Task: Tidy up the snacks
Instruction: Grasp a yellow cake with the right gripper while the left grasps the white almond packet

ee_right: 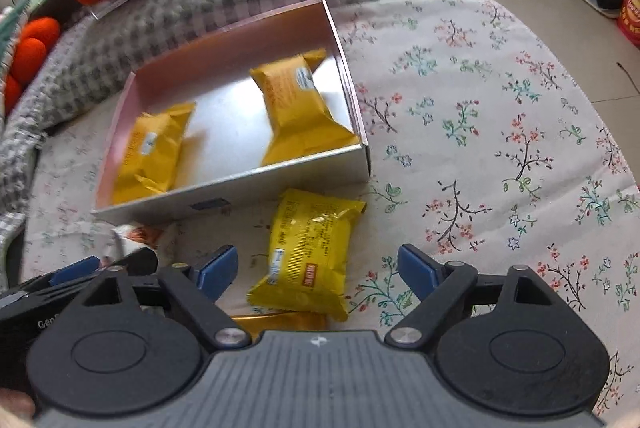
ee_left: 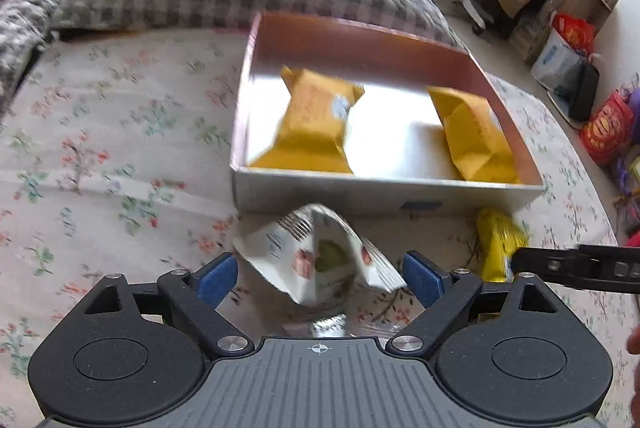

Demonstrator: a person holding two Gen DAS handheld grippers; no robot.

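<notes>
1. Your left gripper (ee_left: 319,278) stood spread, astride a white snack packet (ee_left: 320,260), pads clear of it.
2. Your right gripper (ee_right: 318,272) stood spread over a yellow packet (ee_right: 306,254), not gripping.
3. Both packets lay on the floral sheet (ee_right: 480,131) just before the open box (ee_right: 280,179), which held two orange packets (ee_right: 292,107).

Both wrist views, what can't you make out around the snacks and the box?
- White packet, left wrist view: print blurred; near end hidden behind gripper body.
- Orange packet, right wrist view: mostly hidden beneath gripper body.
- Yellow packet: text too small.
- Box label: blurred.
</notes>
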